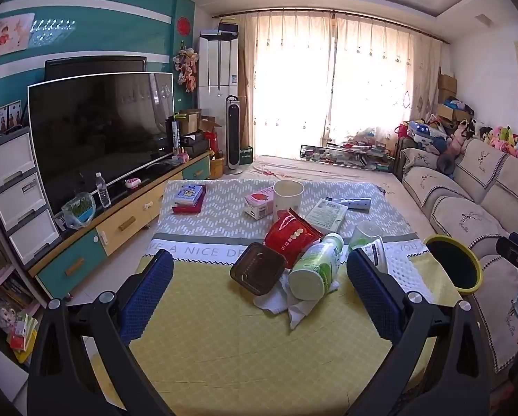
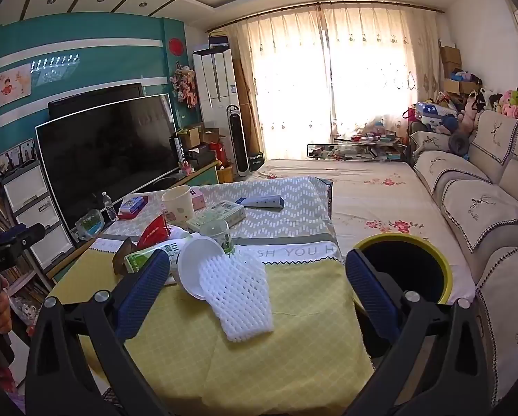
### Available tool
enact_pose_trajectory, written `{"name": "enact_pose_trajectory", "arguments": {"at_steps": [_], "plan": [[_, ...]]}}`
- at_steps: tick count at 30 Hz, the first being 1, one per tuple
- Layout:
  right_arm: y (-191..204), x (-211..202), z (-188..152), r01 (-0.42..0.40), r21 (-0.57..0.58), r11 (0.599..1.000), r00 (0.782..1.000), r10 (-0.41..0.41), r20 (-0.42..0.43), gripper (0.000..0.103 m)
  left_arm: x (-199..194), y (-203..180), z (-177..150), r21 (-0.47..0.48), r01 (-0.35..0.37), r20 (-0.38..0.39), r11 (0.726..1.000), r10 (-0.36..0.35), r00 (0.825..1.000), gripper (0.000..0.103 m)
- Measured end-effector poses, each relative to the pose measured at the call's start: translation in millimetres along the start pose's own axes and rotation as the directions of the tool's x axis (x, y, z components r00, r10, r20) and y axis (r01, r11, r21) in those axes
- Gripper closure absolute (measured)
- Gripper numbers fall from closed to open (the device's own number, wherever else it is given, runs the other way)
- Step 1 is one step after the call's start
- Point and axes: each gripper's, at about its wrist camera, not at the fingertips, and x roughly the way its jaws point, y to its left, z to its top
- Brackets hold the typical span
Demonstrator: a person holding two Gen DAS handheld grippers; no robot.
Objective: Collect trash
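You hold both grippers above the near edge of a counter (image 1: 224, 346) covered in a yellow and grey cloth, each tilted a little downward. Your left gripper (image 1: 259, 291) has its blue fingers (image 1: 148, 291) spread wide with nothing between them; ahead of it lies a heap of trash: a dark plastic tray (image 1: 257, 268), a white and green bottle (image 1: 316, 267) on its side, a red snack bag (image 1: 290, 235) and crumpled white paper (image 1: 293, 306). Your right gripper (image 2: 257, 293) is also wide open and holds nothing; a white foam net sleeve (image 2: 240, 300) lies on the cloth between its fingers (image 2: 143, 293), touching a tipped white cup (image 2: 196, 263). A yellow-rimmed bin (image 2: 446, 270) with a black inside stands just beside the counter's right edge, next to a sofa (image 2: 484, 208).
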Motion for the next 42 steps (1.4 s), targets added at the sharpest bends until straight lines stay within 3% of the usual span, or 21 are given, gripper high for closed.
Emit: {"name": "enact_pose_trajectory", "arguments": {"at_steps": [8,12,42], "plan": [[-0.3,1.2,-0.1,0.001,-0.006,1.000,1.000,-0.001,-0.005,0.006,1.2,-12.5,3.8,0.025,0.038,0.001,0.999,-0.038,0.999,0.004],[-2.5,4.0,-0.8,-0.002,-0.004,1.000,1.000,0.002,-0.011,0.006,-3.9,1.7,-1.4,-0.015,0.020,0.010,1.000,-0.019,1.000,0.004],[-7.6,8.0,-3.4,0.000,0.033,0.999,0.999,0.001,-0.034,0.006,0.1,-7.7,-5.9,0.014,0.012,-0.021,1.000,-0.012,1.000,0.004]]}}
